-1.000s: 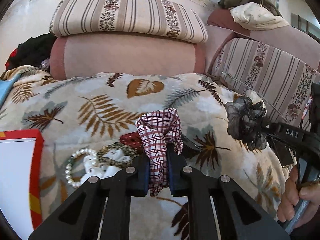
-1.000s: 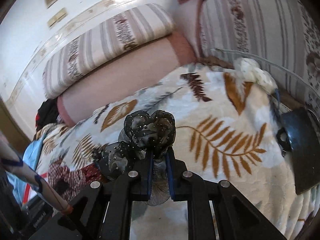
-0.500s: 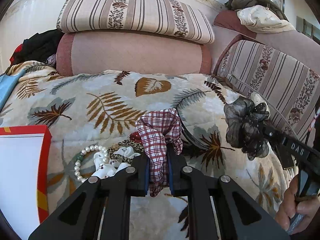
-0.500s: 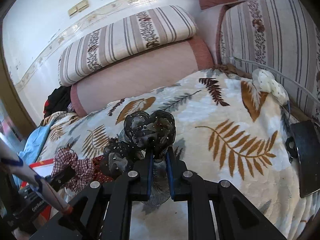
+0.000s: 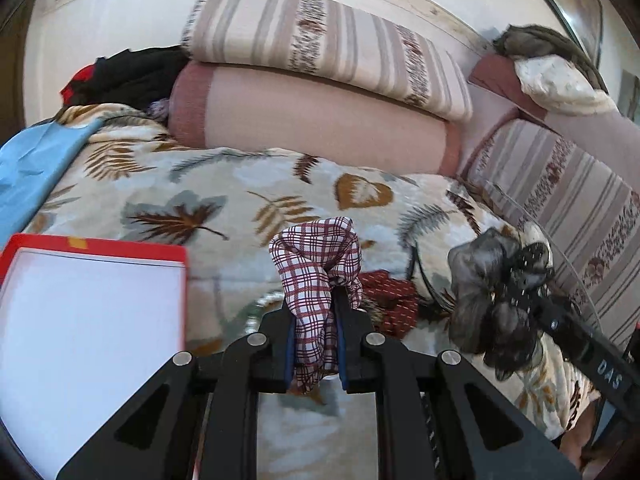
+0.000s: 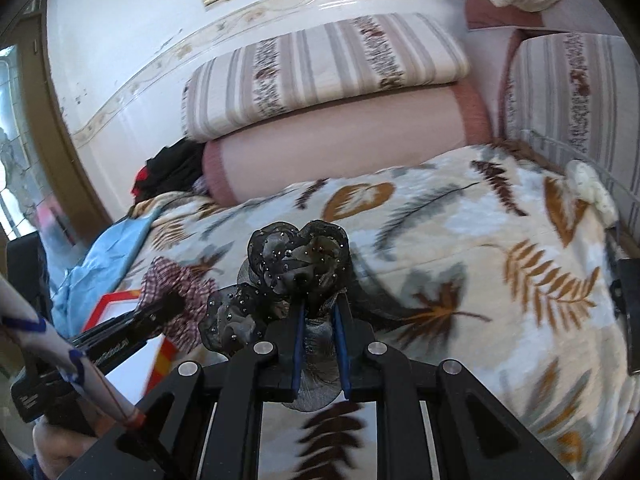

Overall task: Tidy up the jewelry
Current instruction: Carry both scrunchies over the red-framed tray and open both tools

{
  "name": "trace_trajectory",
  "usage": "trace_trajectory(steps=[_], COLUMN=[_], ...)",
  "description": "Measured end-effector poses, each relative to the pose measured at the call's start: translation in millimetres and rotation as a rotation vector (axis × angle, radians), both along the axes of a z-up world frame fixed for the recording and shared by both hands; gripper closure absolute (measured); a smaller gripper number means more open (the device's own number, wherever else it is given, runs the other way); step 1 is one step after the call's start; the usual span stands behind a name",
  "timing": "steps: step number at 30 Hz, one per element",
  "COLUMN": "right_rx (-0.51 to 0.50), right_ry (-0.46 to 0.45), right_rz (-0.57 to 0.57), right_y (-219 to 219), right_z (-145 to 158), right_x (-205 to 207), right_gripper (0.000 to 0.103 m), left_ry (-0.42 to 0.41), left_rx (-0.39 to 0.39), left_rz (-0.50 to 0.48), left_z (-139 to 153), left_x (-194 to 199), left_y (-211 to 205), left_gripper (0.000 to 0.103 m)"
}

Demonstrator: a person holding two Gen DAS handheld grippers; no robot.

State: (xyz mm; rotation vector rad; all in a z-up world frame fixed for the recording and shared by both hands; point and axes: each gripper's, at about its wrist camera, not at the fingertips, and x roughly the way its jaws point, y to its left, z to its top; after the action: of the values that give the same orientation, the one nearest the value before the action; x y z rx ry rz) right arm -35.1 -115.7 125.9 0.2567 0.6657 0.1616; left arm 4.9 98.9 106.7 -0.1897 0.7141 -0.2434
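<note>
Left gripper (image 5: pixel 314 344): you have it clamped on the plaid scrunchie (image 5: pixel 316 264), lifted beside the red-rimmed box (image 5: pixel 96 250).
Right gripper (image 6: pixel 320 344): you have it clamped on the black scrunchie (image 6: pixel 298 260).
Left to do: box looks empty; red scrunchie (image 5: pixel 386 292) lies on the blanket (image 5: pixel 192 200).

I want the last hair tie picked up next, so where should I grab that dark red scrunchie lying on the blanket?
Pinch the puffed rim of the dark red scrunchie nearest you, coming down from above. It lies flat on the blanket, so only its gathered folds stick up for the jaws. Both grippers are full, so free one first.
</note>
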Motion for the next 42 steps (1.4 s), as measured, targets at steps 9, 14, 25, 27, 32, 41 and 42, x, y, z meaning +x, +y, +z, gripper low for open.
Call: trace_trajectory(steps=[9, 14, 25, 27, 32, 41, 42], right_rx=[-0.003, -0.001, 0.001, 0.002, -0.002, -0.054, -0.060], right_ry=[0.016, 0.039, 0.119, 0.142, 0.188, 0.243, 0.250], right_rz=[0.124, 0.196, 0.339, 0.353, 0.367, 0.346, 0.345], right_y=[76, 123, 224, 237, 265, 288, 290], right_z=[18, 22, 15, 8, -8, -40, -44], right_x=[6, 16, 54, 61, 78, 104, 107], right_gripper=[0.086, 0.085, 0.084, 0.084, 0.084, 0.081, 0.081], left_ry=[0.009, 0.032, 0.165, 0.185, 0.192, 0.235, 0.238], left_rx=[-0.037, -0.055, -0.086, -0.091, -0.078, -0.045, -0.044], left_rz=[0.109, 0.202, 0.390, 0.407, 0.425, 0.461, 0.467], left_z=[13, 13, -19, -25, -28, -43, -43], left_x=[-7, -6, 19, 22, 26, 34, 33], left_y=[77, 130, 242, 250, 257, 263, 264], left_gripper=[0.089, 0.089, 0.089, 0.089, 0.089, 0.085, 0.080])
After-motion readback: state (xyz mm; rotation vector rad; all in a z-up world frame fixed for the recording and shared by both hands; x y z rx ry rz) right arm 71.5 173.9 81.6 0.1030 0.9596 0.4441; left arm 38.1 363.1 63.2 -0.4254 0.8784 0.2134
